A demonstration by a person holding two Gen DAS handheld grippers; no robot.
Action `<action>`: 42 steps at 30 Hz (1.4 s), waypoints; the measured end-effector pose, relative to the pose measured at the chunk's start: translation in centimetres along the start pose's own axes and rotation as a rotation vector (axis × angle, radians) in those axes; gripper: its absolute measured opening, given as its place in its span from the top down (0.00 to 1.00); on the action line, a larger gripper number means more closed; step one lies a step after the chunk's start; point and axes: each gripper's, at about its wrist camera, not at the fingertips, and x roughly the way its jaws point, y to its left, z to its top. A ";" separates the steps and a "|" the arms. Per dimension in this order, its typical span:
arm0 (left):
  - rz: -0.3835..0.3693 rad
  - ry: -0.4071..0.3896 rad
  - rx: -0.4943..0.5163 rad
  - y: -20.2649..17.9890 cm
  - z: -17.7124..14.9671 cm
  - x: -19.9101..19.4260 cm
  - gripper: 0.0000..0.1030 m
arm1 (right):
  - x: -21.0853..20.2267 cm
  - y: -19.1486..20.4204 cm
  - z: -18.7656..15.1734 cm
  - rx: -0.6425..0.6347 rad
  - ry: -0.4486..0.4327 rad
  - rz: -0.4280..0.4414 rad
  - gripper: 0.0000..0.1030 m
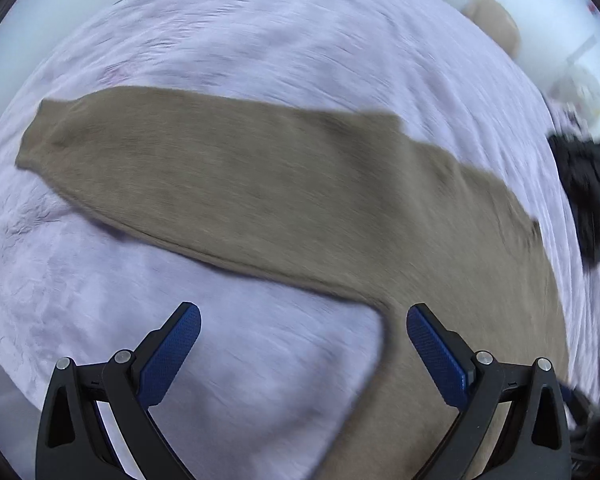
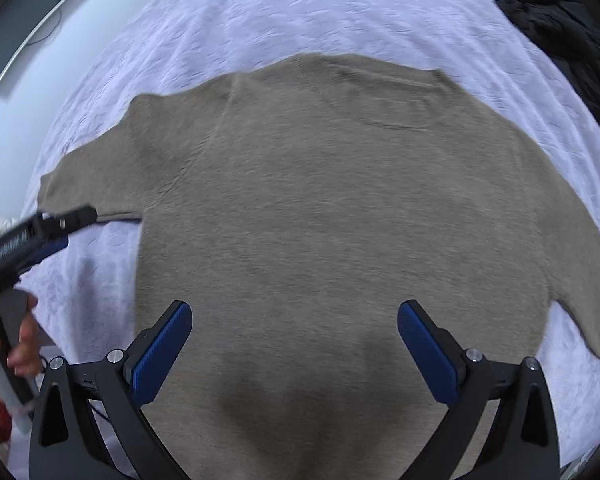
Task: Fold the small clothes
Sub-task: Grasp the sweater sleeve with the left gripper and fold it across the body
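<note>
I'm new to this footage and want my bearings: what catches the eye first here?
A taupe sweater lies spread flat on a lilac bedspread, one sleeve stretched out to its left. Both hand-held grippers hover open above it: the right hand-held gripper over the body, the left hand-held gripper near the sleeve.

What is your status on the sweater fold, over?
Left gripper open, empty. Right gripper open, empty. Tan sweater flat, unfolded, sleeves out. Black garment beside it, apart.

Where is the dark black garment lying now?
The black garment lies at the lilac blanket's far right edge in the right wrist view, beyond the brown sweater's collar, not touching it.
</note>
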 end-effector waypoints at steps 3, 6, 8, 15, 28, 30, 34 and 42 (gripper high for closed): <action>-0.056 -0.056 -0.096 4.8 1.2 0.2 0.00 | 1.1 2.4 0.3 -0.038 0.010 0.034 0.01; -0.117 -0.092 -0.179 8.9 2.2 0.9 0.00 | 1.8 4.6 0.7 -0.077 0.009 0.061 0.01; -0.179 -0.102 -0.235 11.2 2.6 1.9 0.00 | 2.4 5.9 0.8 -0.099 0.008 0.077 0.01; -0.320 -0.150 -0.364 14.8 3.5 5.2 0.00 | 4.6 9.5 0.9 -0.157 0.044 0.085 0.01; -0.261 -0.312 -0.238 12.8 5.4 1.8 0.91 | 4.7 10.5 0.4 -0.146 0.049 0.116 0.02; -0.262 -0.340 -0.204 11.8 5.3 0.5 0.91 | 4.2 9.8 0.3 -0.136 0.039 0.119 0.03; -0.287 -0.387 -0.099 7.7 5.2 -2.6 0.91 | 3.6 7.9 0.3 -0.096 0.025 0.119 0.03; -0.413 -0.360 0.209 -8.6 3.8 -5.1 0.91 | 0.9 0.8 0.3 0.059 -0.037 0.102 0.03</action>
